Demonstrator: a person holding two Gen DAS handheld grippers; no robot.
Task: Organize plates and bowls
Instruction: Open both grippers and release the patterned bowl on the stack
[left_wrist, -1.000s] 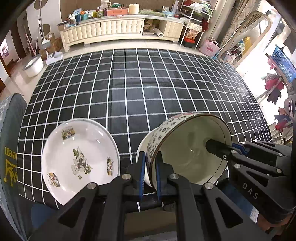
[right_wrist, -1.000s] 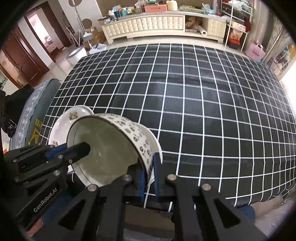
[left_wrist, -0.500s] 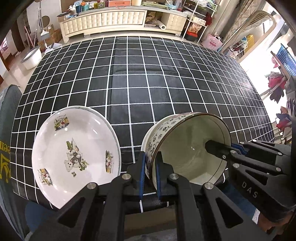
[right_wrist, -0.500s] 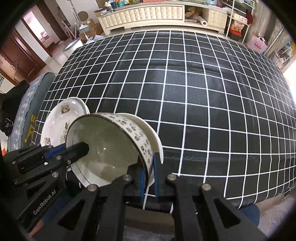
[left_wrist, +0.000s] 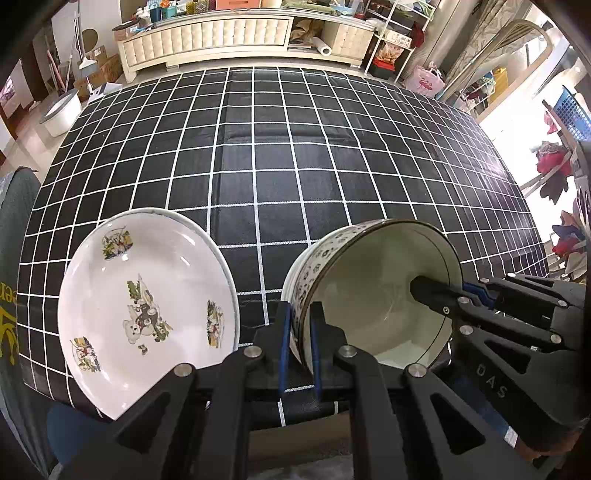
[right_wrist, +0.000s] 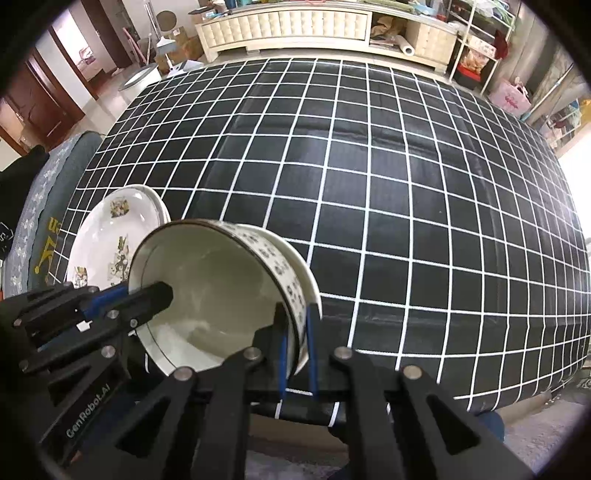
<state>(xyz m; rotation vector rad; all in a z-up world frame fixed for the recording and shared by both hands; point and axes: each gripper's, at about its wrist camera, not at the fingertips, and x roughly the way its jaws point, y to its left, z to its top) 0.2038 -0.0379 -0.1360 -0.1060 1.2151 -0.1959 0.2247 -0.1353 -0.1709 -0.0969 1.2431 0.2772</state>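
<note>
Having sunk closer to the table (left_wrist: 295, 155) since before, both claws, left claw (left_wrist: 300, 325) and right claw (right_wrist: 295, 332), gripping opposite rims of tilted bowl (left_wrist: 373, 295) beside plate (left_wrist: 147, 295).

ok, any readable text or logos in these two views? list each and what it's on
"DAS" – on the right gripper, seen in the left wrist view.
"GenRobot.AI" – on the left gripper, seen in the right wrist view.
Yellow lettering on the grey cushion beside the table: cut off, not readable.
Plate and bowl: pictures and pattern only, no words.
Shelf clutter behind: too small to read.
</note>
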